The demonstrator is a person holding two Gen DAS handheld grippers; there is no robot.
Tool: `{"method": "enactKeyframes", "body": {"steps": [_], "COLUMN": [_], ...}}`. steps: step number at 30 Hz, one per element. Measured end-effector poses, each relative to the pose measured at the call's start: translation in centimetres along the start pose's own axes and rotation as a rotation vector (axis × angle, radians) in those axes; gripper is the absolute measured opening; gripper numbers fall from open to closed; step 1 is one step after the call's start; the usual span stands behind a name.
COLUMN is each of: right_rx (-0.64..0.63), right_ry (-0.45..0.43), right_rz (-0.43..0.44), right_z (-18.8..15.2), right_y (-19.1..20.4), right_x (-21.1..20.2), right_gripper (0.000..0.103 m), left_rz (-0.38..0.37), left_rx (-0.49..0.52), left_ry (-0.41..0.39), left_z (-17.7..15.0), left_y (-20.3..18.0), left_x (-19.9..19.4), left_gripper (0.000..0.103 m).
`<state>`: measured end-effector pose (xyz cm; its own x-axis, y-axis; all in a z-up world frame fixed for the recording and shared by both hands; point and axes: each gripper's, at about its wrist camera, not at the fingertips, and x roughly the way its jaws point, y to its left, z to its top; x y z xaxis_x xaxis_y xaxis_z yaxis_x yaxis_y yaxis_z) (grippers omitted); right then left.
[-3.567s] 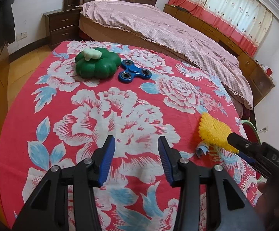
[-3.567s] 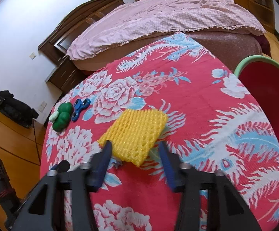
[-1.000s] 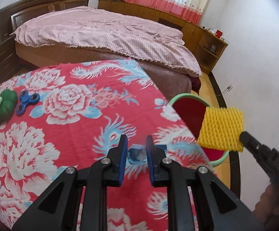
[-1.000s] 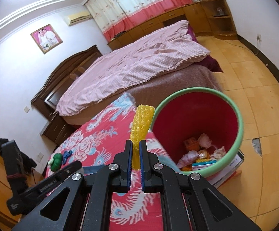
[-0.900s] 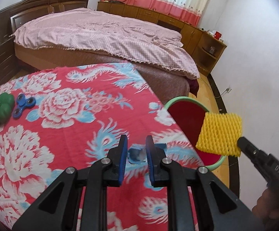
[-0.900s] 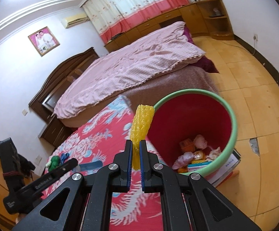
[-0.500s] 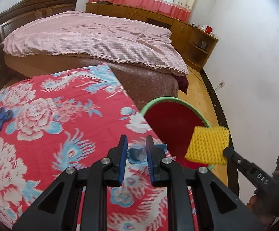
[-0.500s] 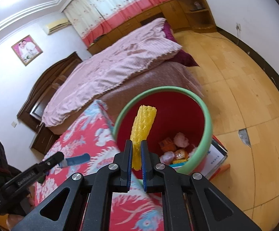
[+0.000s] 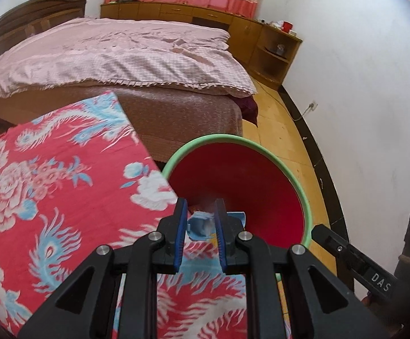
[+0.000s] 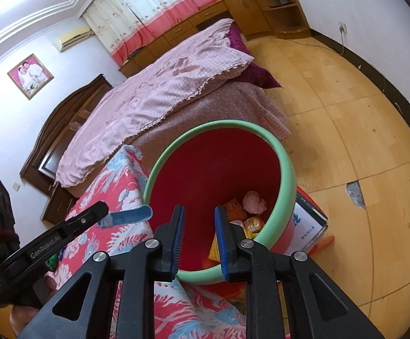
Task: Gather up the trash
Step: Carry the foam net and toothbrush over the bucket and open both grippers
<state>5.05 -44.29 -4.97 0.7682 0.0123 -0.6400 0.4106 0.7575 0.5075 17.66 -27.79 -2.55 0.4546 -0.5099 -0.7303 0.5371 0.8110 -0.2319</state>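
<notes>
A red bin with a green rim (image 9: pixel 233 140) (image 10: pixel 285 166) stands on the floor at the edge of the table with the red flowered cloth (image 9: pixel 63 186). My left gripper (image 9: pixel 200 207) is shut on a crumpled blue scrap (image 9: pixel 200 224) (image 10: pixel 132 216), held over the table's corner next to the bin's rim. My right gripper (image 10: pixel 198 213) hangs over the bin's mouth. Its jaws are opening and nothing is between them. The yellow foam net (image 10: pixel 214 248) shows low inside the bin, mostly hidden behind one finger. Its black arm (image 9: pixel 354 265) enters the left wrist view at lower right.
Orange packets (image 10: pixel 234 211) and a pink wad (image 10: pixel 254 198) lie in the bin's bottom. A cardboard box (image 10: pixel 309 223) leans against the bin on the wooden floor (image 10: pixel 346 113). The bed (image 9: pixel 120 56) stands just behind the table and bin, with cabinets (image 9: pixel 275 48) along the far wall.
The right jaws have parted and the yellow foam net has left them and dropped into the bin. The left gripper has carried the blue scrap across the table to the bin's rim.
</notes>
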Motion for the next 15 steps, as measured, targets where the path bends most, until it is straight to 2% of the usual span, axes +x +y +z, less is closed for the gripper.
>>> {"method": "enactKeyframes", "body": {"steps": [4,6,11,13,15], "right_rx": [0.002,0.006,0.004,0.000,-0.006], "right_ry": [-0.013,-0.016,-0.013,-0.012,-0.013], "right_rz": [-0.007,-0.008,-0.011,-0.012,-0.014], "right_z": [0.2,0.2,0.1,0.1,-0.1], "right_y": [-0.4,-0.6,-0.6,-0.4,-0.1], "right_x": [-0.3,-0.5,-0.7,-0.9,-1.1], "right_gripper": [0.023,0.024,0.026,0.030,0.044], "left_rz": [-0.003,-0.005,0.013,0.017,0.024], "left_rx": [0.028,0.034,0.045,0.041,0.031], "left_ry": [0.007,0.017,0.017,0.014,0.007], "left_z": [0.1,0.1,-0.3,-0.4,-0.7], "left_y": [-1.0,-1.3,-1.6,-1.4,-1.1], "left_x": [0.7,0.9,0.2,-0.3,-1.0], "left_gripper": [0.019,0.031,0.035,0.040,0.044]}}
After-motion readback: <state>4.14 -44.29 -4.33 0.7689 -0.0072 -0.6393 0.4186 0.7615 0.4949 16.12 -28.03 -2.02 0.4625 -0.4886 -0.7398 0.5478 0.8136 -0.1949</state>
